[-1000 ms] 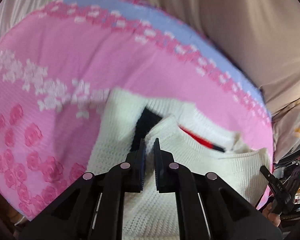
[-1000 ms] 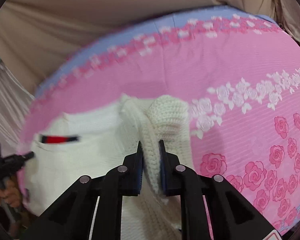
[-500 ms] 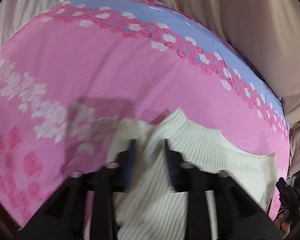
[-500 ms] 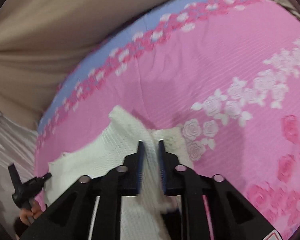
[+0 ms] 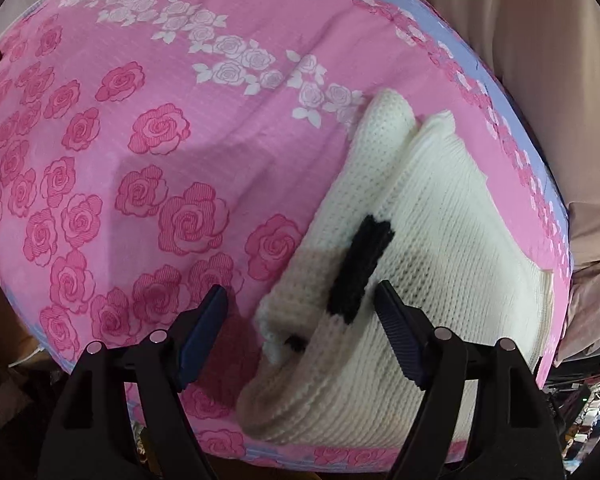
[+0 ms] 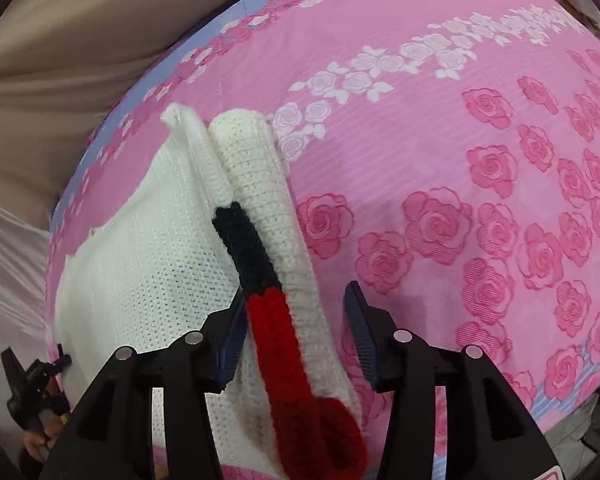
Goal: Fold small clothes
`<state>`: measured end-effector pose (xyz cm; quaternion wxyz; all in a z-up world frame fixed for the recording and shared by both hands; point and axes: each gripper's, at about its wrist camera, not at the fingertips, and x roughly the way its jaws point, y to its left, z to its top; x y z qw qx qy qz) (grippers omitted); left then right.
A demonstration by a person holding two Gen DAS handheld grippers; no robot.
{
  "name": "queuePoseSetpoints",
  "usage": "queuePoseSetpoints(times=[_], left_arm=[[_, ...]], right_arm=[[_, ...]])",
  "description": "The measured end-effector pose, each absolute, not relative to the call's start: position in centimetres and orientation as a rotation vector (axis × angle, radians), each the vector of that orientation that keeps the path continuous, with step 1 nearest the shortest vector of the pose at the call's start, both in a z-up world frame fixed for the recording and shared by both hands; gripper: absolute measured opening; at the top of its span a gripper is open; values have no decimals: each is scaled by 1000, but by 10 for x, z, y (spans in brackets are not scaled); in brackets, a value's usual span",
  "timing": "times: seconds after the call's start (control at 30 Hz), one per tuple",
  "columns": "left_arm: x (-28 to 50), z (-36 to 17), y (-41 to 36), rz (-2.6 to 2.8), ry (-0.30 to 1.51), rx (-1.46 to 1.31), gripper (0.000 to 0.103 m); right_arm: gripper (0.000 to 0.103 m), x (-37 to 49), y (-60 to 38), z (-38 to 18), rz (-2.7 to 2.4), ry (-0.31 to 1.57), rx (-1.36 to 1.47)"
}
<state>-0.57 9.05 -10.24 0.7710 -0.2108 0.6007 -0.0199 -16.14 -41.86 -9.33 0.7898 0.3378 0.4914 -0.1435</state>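
Observation:
A small white knit sweater lies folded on the pink rose-print sheet. A black band shows at its folded edge. My left gripper is open just above that edge and holds nothing. In the right wrist view the sweater lies left of centre with a black and red knit band along its folded edge. My right gripper is open astride that band and the white fold, gripping nothing.
The sheet has a lilac border at the far side. Beige cloth lies beyond it. A hand with the other gripper's handle shows at the lower left of the right wrist view. Clutter sits past the sheet's edge.
Both grippers were shut on the sweater's cloth and carried it over. Now both have opened and let it go; the sweater lies folded with its banded edge between the fingers.

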Motion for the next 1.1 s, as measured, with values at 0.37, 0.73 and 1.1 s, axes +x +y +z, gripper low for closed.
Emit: queuePoseSetpoints(times=[0.37, 0.73, 1.1], left_arm=[[-5, -107, 74, -60, 1284, -441, 73], [-17, -1, 22, -294, 1126, -355, 21], [-57, 31, -219, -772, 1091, 50, 22]], right_arm=[[8, -71, -282, -13, 130, 1001, 524], [0, -15, -225, -83, 193, 1209, 340], [11, -87, -334, -49, 101, 1057, 685]])
